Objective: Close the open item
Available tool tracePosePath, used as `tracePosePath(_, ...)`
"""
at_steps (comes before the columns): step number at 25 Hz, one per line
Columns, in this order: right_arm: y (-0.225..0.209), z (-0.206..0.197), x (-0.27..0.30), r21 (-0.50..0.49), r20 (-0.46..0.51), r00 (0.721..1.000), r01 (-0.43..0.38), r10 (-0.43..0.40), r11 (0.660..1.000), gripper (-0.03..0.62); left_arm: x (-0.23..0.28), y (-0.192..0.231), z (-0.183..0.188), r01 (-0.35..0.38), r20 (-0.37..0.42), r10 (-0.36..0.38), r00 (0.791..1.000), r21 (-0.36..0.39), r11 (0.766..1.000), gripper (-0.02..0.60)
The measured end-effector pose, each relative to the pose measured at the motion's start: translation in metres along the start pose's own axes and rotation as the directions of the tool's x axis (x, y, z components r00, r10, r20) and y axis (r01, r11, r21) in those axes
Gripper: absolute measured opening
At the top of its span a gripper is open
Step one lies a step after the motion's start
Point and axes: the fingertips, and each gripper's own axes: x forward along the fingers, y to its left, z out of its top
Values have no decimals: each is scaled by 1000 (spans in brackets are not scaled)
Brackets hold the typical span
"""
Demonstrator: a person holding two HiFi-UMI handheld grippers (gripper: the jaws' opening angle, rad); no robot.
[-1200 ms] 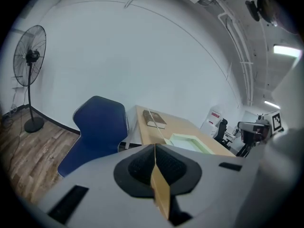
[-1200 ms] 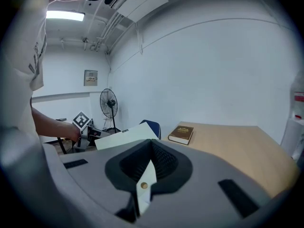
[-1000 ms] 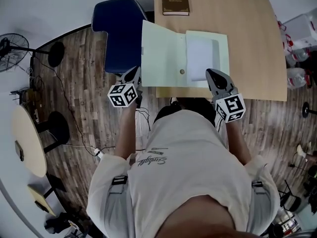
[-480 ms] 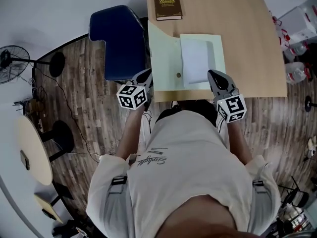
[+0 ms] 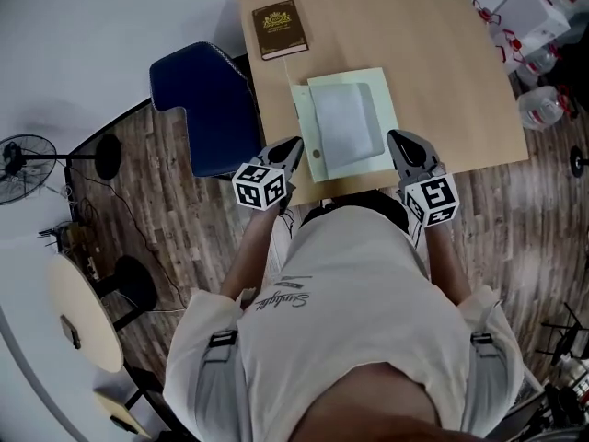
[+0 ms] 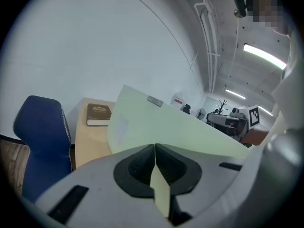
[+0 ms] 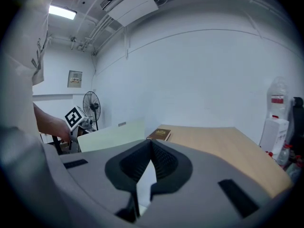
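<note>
Left hand-held gripper (image 5: 293, 147): jaws pressed together on the near edge of the folder's (image 5: 345, 122) pale green cover. In the left gripper view (image 6: 155, 147) the sheet runs straight through the closed jaws. The cover (image 6: 156, 122) is lifted off the counter (image 5: 414, 44) and tilted, with its free edge up and a small metal tab on the top edge.

Right hand-held gripper (image 5: 398, 138): jaws also closed, pinching a thin pale sheet at the folder's near right corner. The right gripper view (image 7: 151, 144) shows that sheet between the pads, with the raised cover (image 7: 111, 136) off to the left.

The folder sits at the counter's near edge, in front of the person and left of centre. Its lower half lies flat, with a whitish panel facing up.

Edges and room:
- The brown book (image 5: 280, 29) lies flat beyond the folder's far left corner. It's near the folder but looks apart from it.
- The counter is bare to the right of the folder and beyond it.
- The left counter edge is just beside the folder's left side.
- The blue chair (image 5: 198, 109) stands right against that side, just beside the left hand-held gripper.
- Plastic bottles (image 5: 543, 109) are off the counter's right edge, well apart from the folder.
- A floor fan (image 5: 23, 155) and a round table (image 5: 78, 311) are far left on the wood floor.
</note>
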Motion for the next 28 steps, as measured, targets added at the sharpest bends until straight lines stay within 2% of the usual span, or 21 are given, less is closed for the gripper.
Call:
tracePosePath(8, -36, -15, -20, 50, -14, 998, 60, -60, 997, -5, 51, -30, 2, 76, -62, -74, 995, 31, 997, 15)
tracePosePath(18, -72, -32, -33, 99, -24, 995, 103, -101, 990, -5, 94, -55, -4, 120, -144, -111, 983, 58, 991, 15)
tracePosePath(23, -86, -39, -34, 116, -33, 995, 99, -96, 988, -5, 111, -59, -5, 120, -167, -107, 980, 65, 991, 15)
tracePosePath(28, -95, -41, -25, 117, -30, 996, 82, -79, 990, -5, 120, -44, -3, 86, -171, -74, 983, 64, 994, 15)
